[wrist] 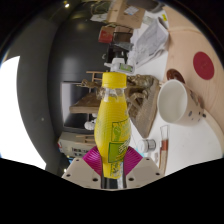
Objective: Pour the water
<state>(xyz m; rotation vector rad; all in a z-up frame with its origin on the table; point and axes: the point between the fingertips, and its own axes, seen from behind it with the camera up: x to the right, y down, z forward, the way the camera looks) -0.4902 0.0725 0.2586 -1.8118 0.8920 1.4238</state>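
Low at the centre of the frame, the gripper (112,165) clamps its two pink-padded fingers on the base of a yellow plastic bottle (113,120) with a white cap, held near upright and leaning slightly right. At centre right, near the bottle's shoulder, a white round cup (178,100) lies tipped on a white table (195,150), mouth facing the bottle. Pouring well likely means first checking whether the cap is still closed, then tilting the neck slowly toward the cup's mouth. Count: one bottle, one cup, one gripper. Cluttered shelving fills the upper right.
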